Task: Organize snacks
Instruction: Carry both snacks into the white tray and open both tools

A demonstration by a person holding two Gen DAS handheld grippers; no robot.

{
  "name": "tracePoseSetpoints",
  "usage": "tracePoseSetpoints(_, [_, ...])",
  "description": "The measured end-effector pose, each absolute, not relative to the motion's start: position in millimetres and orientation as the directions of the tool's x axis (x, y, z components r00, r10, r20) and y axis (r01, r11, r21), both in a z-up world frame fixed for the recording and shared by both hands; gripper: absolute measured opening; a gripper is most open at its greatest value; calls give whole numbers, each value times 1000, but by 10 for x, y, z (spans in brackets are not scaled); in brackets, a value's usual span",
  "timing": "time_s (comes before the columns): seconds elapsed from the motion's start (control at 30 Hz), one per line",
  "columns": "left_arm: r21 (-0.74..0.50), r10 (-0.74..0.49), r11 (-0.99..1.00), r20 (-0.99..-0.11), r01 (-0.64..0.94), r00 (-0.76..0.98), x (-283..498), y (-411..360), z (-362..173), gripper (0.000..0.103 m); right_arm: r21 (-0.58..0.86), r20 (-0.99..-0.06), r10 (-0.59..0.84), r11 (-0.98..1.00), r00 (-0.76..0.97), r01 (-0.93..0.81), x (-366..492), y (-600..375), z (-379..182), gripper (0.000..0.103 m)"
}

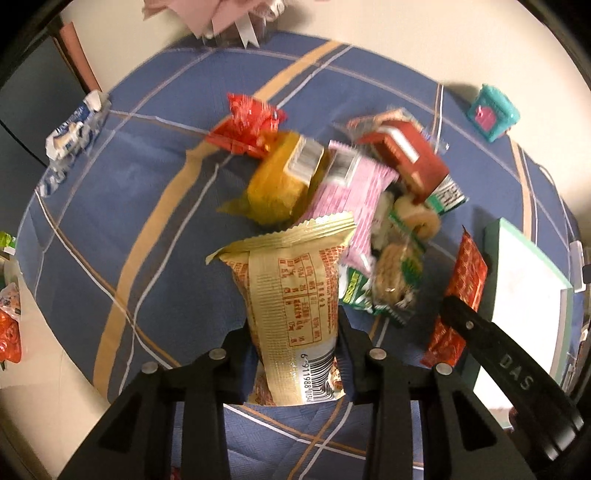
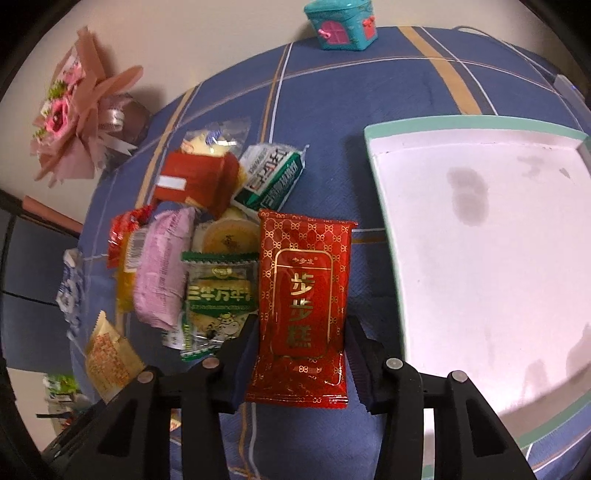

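My left gripper (image 1: pixel 293 326) is shut on a cream snack packet (image 1: pixel 291 280) with red print, held upright a little above the blue checked tablecloth (image 1: pixel 129 184). My right gripper (image 2: pixel 301 326) is shut on a red packet with gold characters (image 2: pixel 303 295); that packet also shows in the left wrist view (image 1: pixel 461 288). Between them lies a pile of snacks: a yellow packet (image 1: pixel 280 184), a pink packet (image 2: pixel 162 269), a red box (image 2: pixel 195 181) and green packets (image 2: pixel 218 291). Just right of the red packet sits a white box with a green rim (image 2: pixel 443 122), nothing inside it.
A teal toy house (image 2: pixel 341 22) stands at the table's far edge. A pink bouquet (image 2: pixel 77 107) sits at the far left, and a blue-white packet (image 1: pixel 74 133) lies by the left edge. More packets (image 1: pixel 9 332) lie off the table on the left.
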State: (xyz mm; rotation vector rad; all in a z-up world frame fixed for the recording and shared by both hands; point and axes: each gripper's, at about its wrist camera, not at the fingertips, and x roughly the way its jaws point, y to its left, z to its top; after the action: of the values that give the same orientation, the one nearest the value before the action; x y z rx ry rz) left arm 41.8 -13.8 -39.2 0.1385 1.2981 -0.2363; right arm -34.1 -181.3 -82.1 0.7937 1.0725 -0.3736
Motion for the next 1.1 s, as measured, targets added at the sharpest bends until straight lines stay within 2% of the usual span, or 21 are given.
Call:
tracePoseSetpoints(0.23, [-41, -131, 956, -946, 291, 298, 376, -427, -137, 38, 437, -851, 69, 643, 521, 629, -543, -1963, -498, 48])
tracePoseSetpoints(0.43, [-56, -200, 899, -935, 435, 293, 153, -916, -98, 38, 413, -851, -36, 571, 524, 709, -909, -2364, -343, 48])
tracePoseSetpoints(0.6, [-63, -253, 836, -926, 545, 281, -108, -1347, -52, 38, 300, -886, -200, 441, 419, 846, -1491, -2869, -318, 48])
tracePoseSetpoints(0.73, [-60, -279, 786, -923, 615, 266, -303, -1638, -61, 38, 264, -899, -259, 322, 353, 909, -1902, -3191, -365, 48])
tracePoseSetpoints(1.0, [-72, -330, 712, -913, 698, 242, -566, -2112, -70, 38, 233, -914, -270, 258, 301, 938, -2164, -3445, -513, 48])
tracePoseSetpoints(1.03, [-80, -343, 697, -910, 713, 234, -594, -2165, -74, 40, 231, -916, -267, 258, 299, 938, -2169, -3462, -529, 49])
tracePoseSetpoints(1.1, [-86, -359, 673, -907, 734, 223, -630, -2231, -73, 62, 224, -918, -266, 262, 293, 939, -2176, -3476, -552, 52])
